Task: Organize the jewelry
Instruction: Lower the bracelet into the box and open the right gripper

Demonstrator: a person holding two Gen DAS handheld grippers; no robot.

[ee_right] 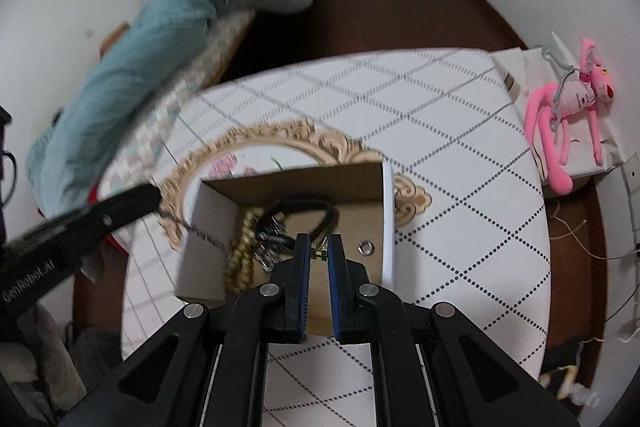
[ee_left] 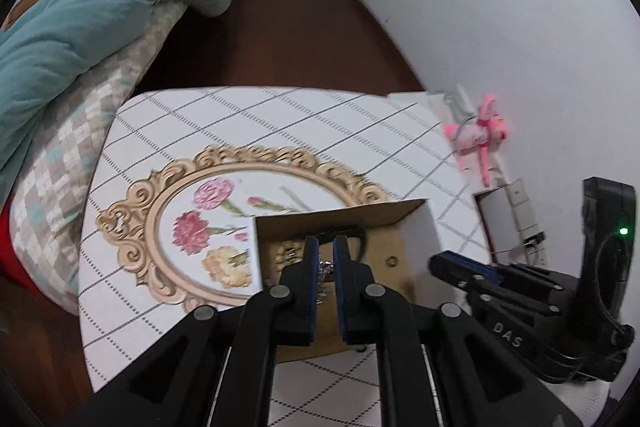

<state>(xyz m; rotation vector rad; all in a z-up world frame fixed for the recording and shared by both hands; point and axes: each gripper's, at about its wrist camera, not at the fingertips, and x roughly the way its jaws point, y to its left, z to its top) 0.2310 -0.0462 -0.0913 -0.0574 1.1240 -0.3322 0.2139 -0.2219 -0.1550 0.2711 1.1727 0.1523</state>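
Left claw: I see its blue-padded fingers nearly together, only a narrow slit between them, nothing pinched that I can make out; it hangs above the box, pointing steeply down.
Right claw: fingers drawn close too; a small gold piece shows in the slit at the tips, but I cannot tell whether it is gripped or lies in the box beneath.
Cardboard box: open-topped, on the bench, overlapping the 4 o'clock part of the ornate tray.
Jewelry: inside the box, a twisted gold chain at 9 o'clock, a black cord loop toward 12, a tangle of silver pieces between them, and a small ring alone at 3 o'clock on the box floor.
Bench: white cover with a dotted diamond grid.
Surroundings: teal blanket on a bed at 10 o'clock; pink plush toy at 2 o'clock, off the bench.
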